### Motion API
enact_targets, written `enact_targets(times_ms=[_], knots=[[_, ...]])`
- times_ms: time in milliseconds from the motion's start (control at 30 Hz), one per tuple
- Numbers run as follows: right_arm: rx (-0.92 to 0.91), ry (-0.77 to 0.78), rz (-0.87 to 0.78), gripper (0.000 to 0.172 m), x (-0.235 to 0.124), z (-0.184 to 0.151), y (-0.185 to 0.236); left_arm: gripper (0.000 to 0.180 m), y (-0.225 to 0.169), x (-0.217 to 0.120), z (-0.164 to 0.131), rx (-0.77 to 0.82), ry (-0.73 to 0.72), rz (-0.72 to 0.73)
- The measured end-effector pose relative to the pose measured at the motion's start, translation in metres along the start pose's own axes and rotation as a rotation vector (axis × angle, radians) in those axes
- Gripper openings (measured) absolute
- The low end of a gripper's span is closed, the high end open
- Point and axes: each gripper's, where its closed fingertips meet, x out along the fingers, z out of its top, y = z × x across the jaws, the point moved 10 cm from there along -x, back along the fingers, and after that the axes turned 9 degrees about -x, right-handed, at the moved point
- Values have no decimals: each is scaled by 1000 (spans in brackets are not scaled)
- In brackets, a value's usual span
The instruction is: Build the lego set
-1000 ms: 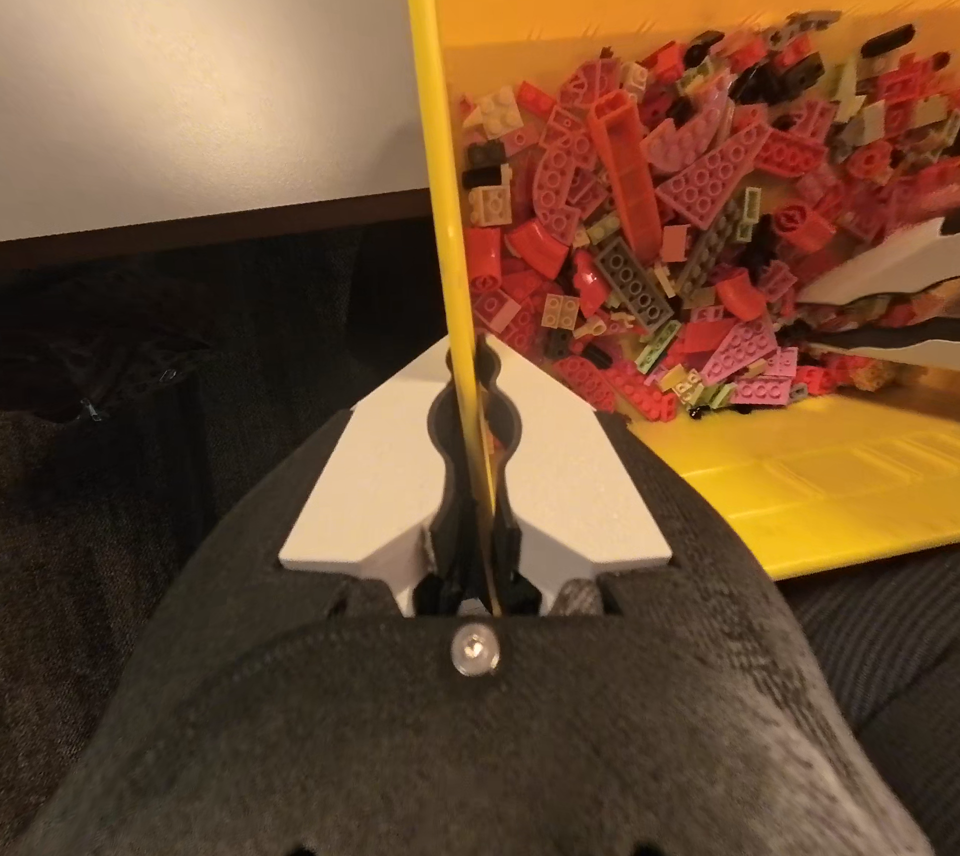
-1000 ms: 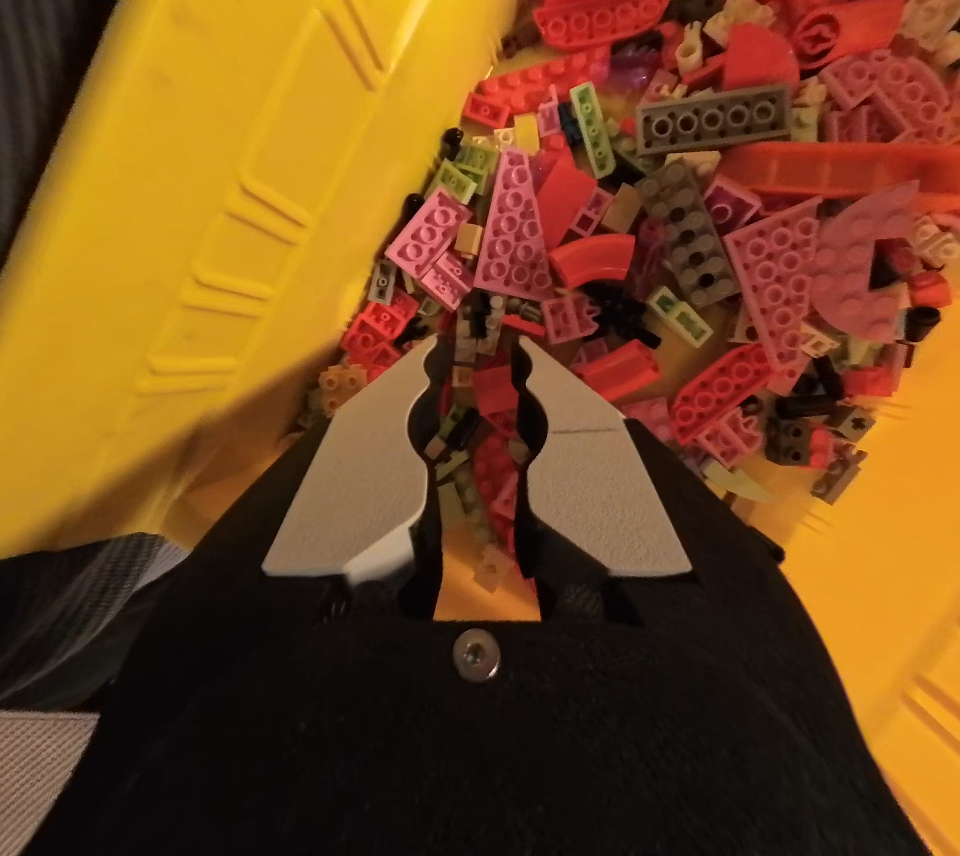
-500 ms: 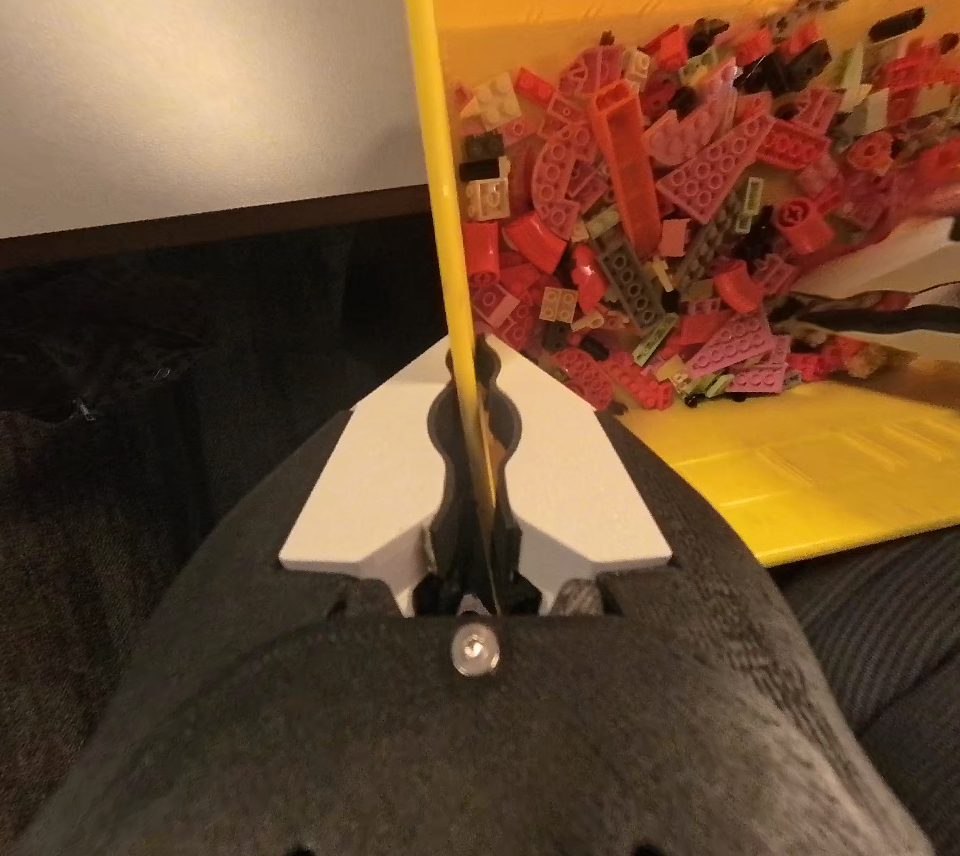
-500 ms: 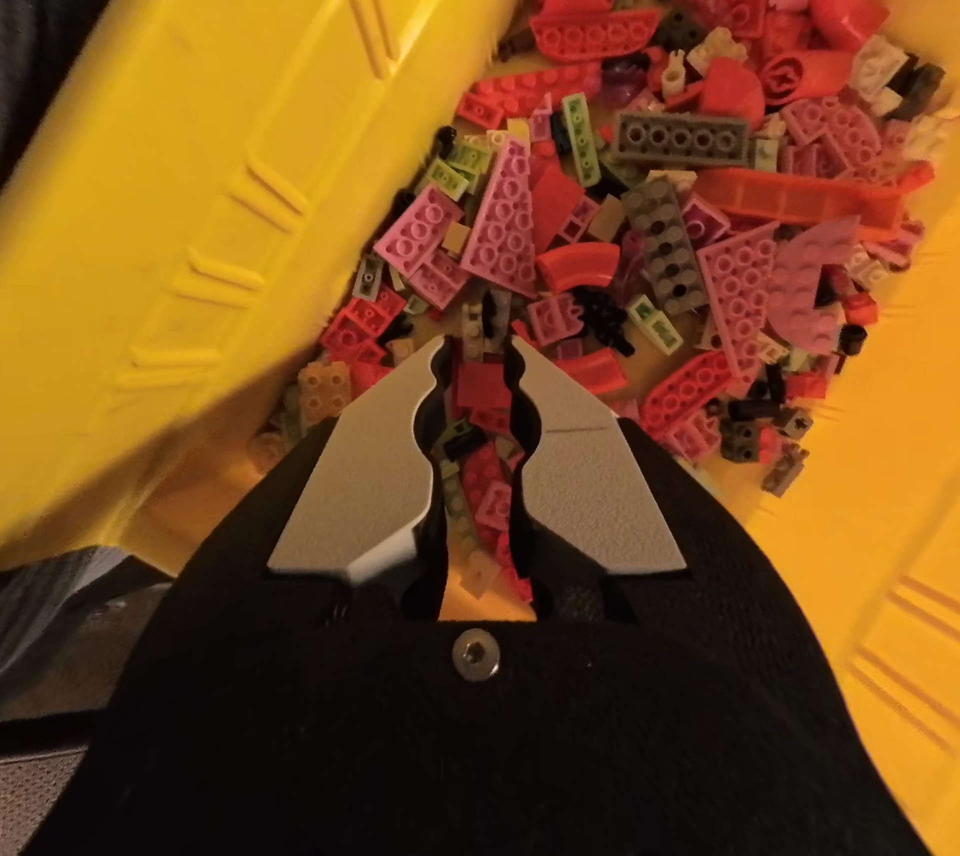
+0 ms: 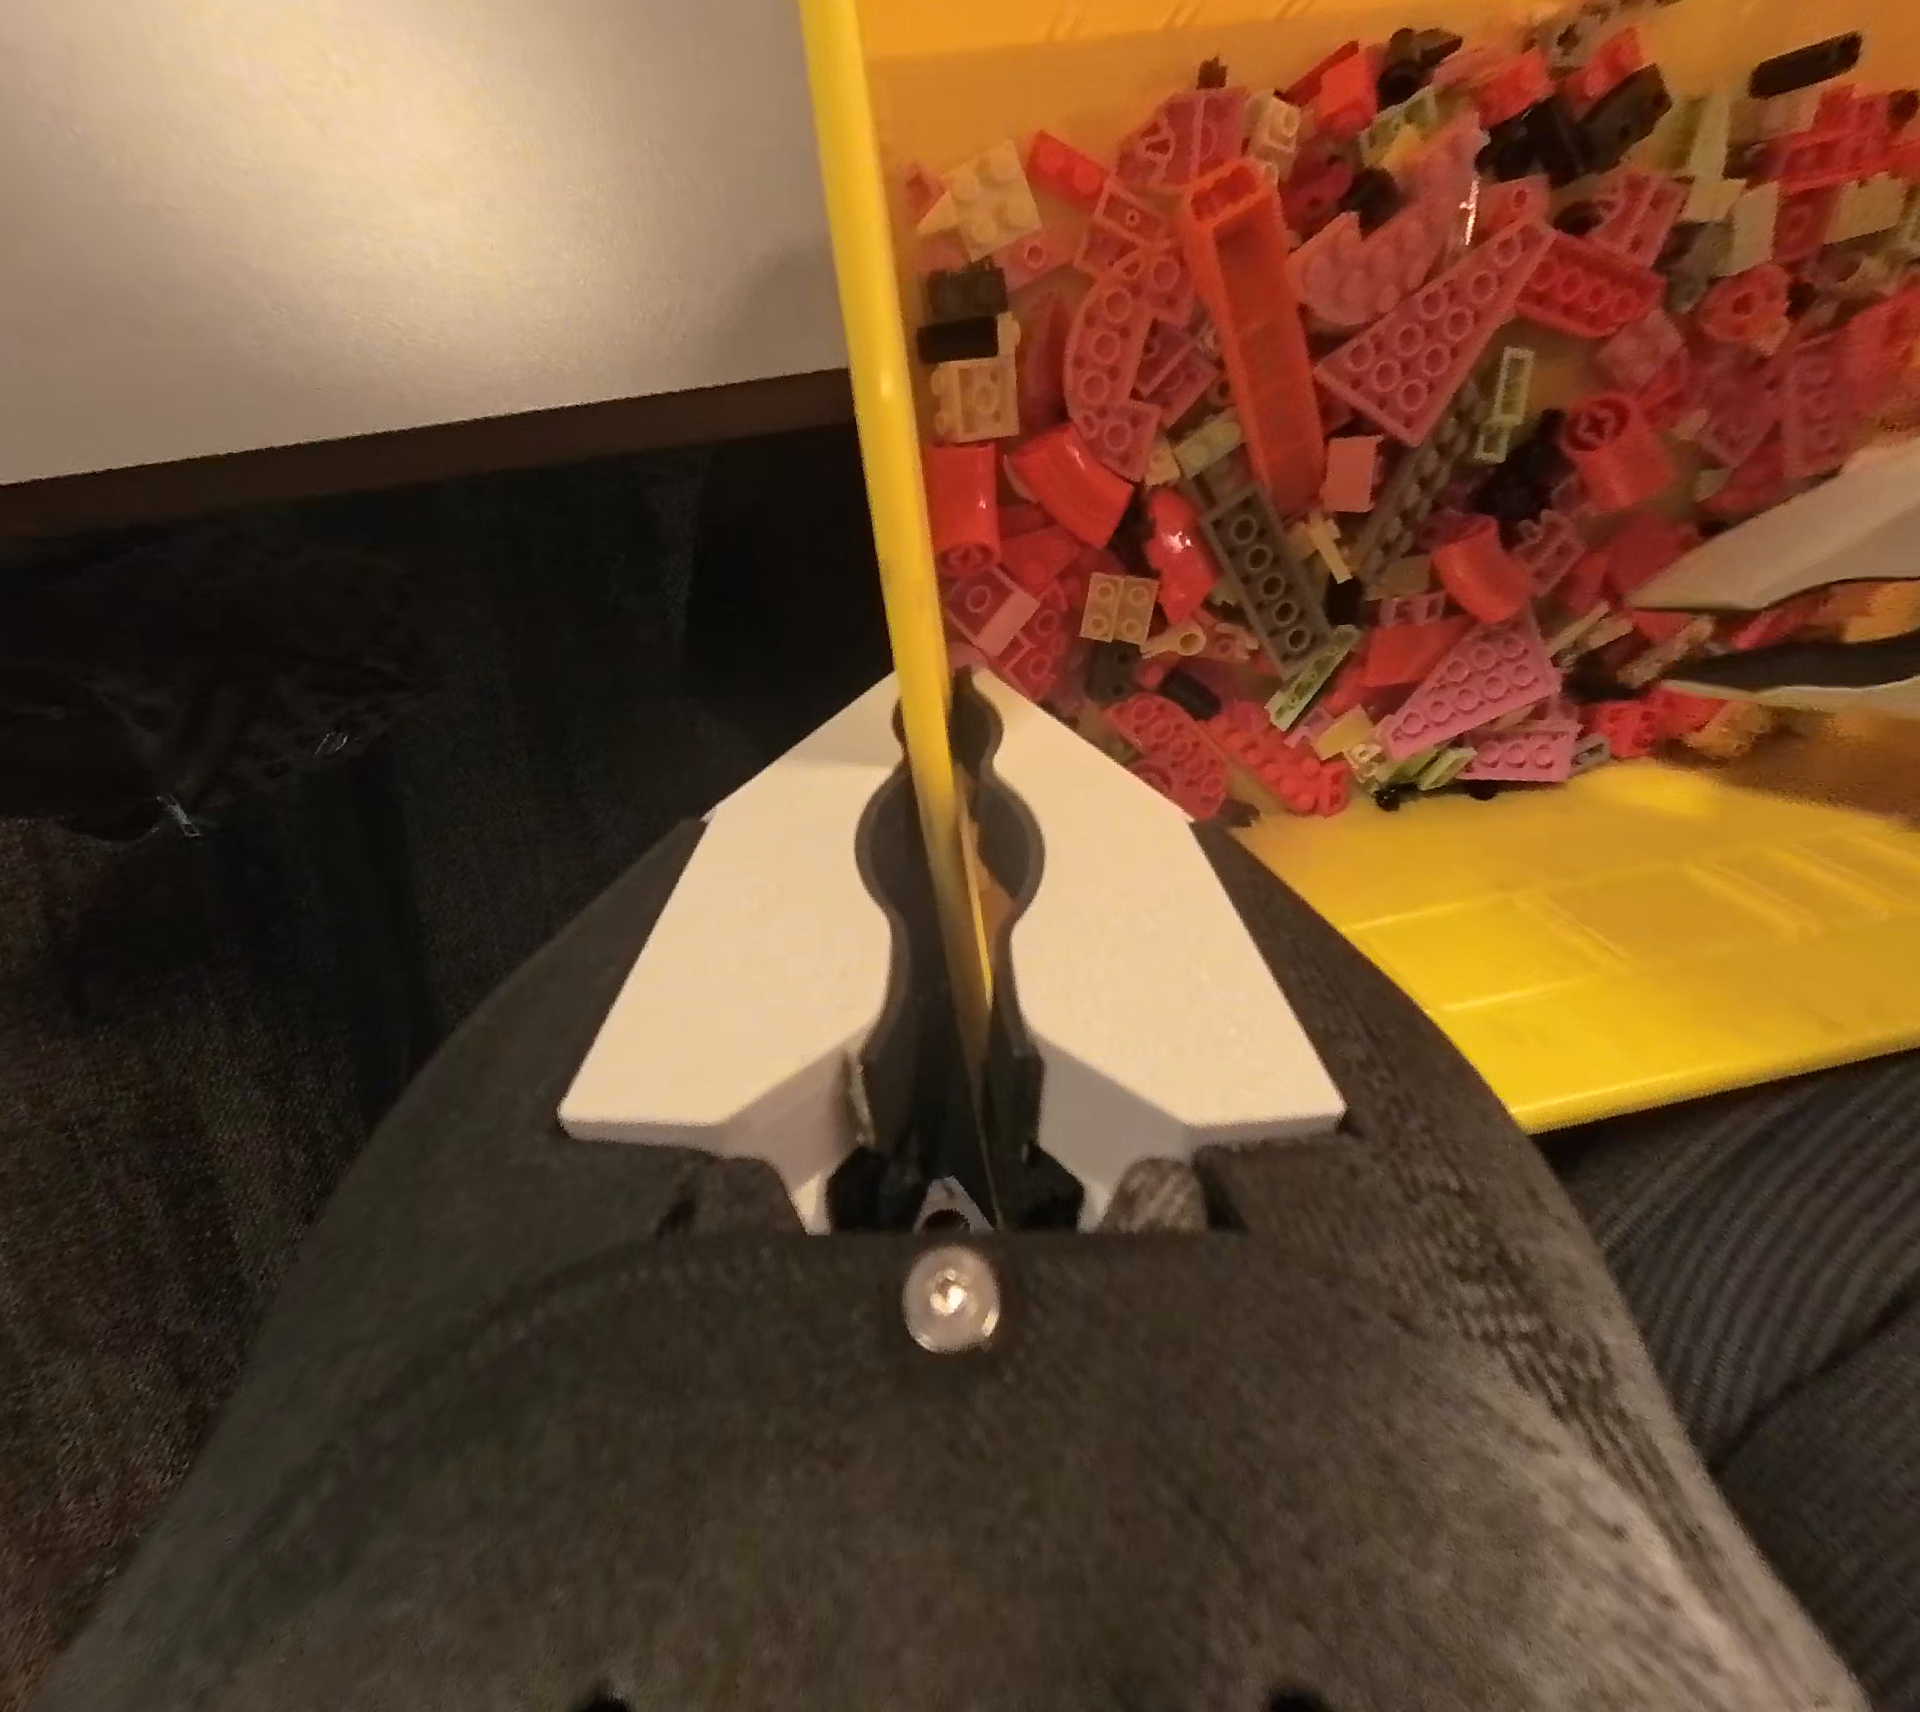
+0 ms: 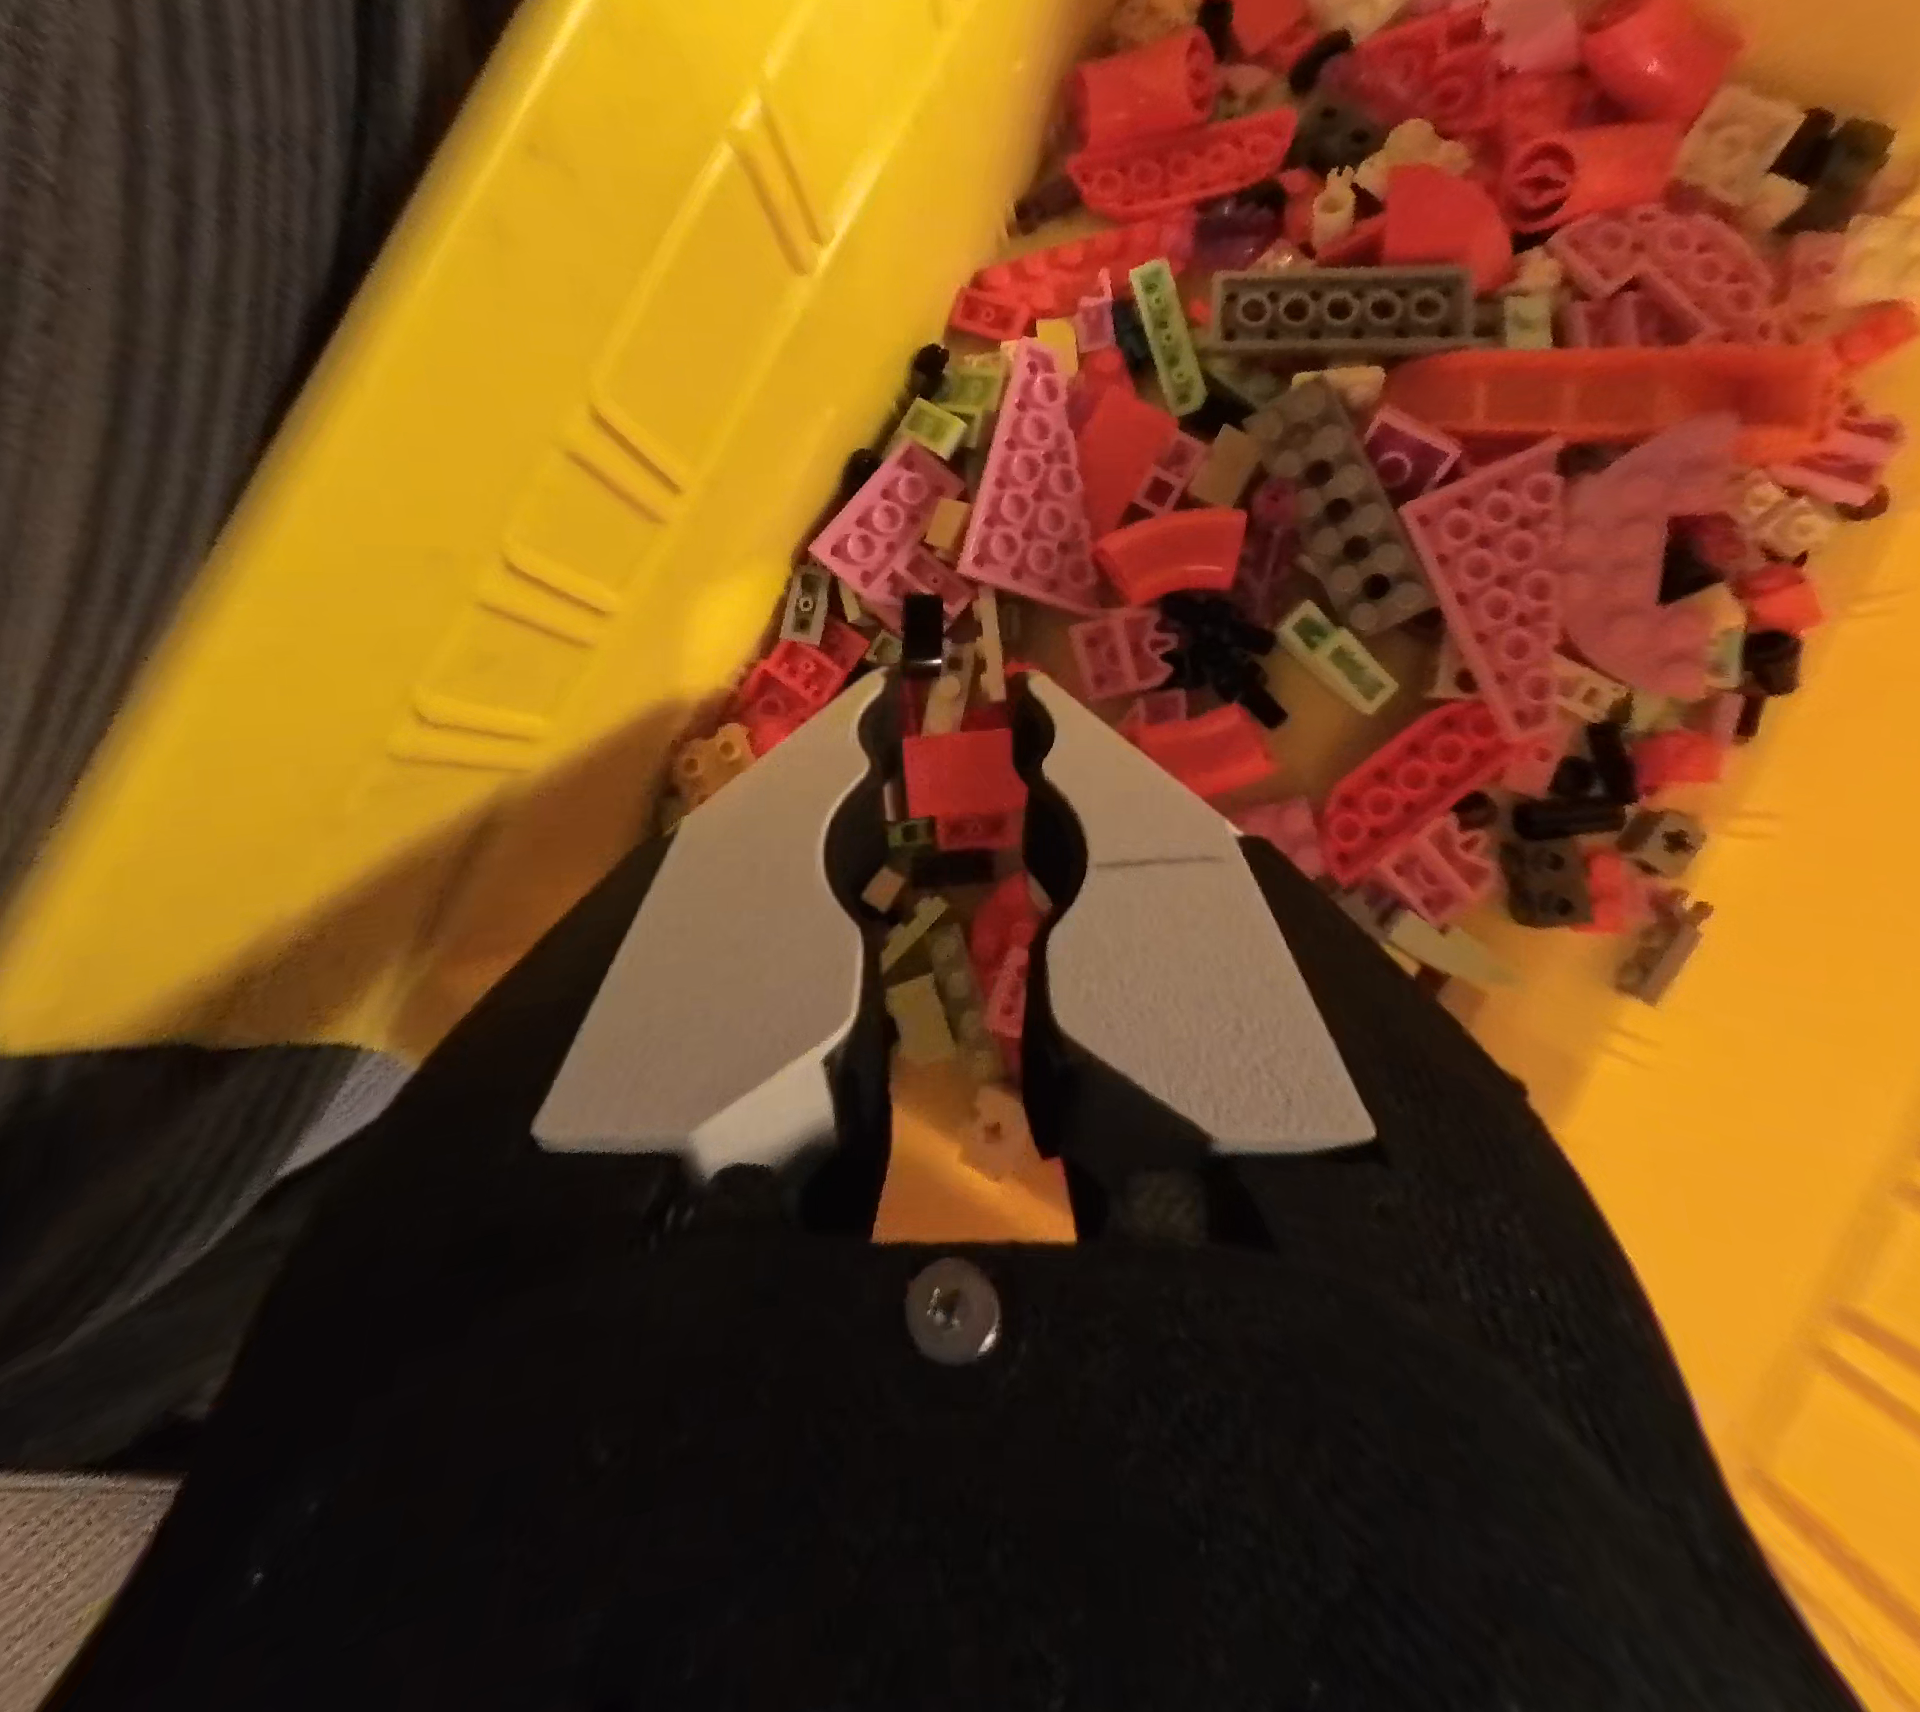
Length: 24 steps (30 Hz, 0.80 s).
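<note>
Clamping the thin side wall point(image 5: 862, 312) of a yellow bin, the left gripper point(image 5: 951, 686) has its fingers narrowed right down on the plastic edge, which runs up between them and out of the top of the view. The bin stands tipped, so its brick pile point(image 5: 1351, 415) lies heaped against the lower wall; most pieces are red and pink, with some grey, black, tan and pale green ones. Inside the bin, the right gripper point(image 6: 956, 686) reaches down over the near edge of that pile, close to the ribbed wall point(image 6: 623, 312). Its fingers are only slightly apart, and a small red brick point(image 6: 956, 774) sits squarely between the pads, filling the gap from side to side, so it looks pinched rather than loose. A black piece point(image 6: 920, 623) and a cream one lie just past the fingertips. Dark fabric point(image 5: 312, 727) lies under and beside the bin, below a pale wall point(image 5: 364, 104).
</note>
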Motion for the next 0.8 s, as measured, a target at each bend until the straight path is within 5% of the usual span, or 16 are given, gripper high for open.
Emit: enact_targets(times_ms=[267,433,800], knots=[[-188,142,-9,21,15,8,2,1,-1,1,2,0,10,4],[-262,164,-7,8,18,9,5,1,-2,4,2,-2,18,1],[-27,-74,-16,0,-15,-7,-8,1,-1,1,4,-4,11,-5]])
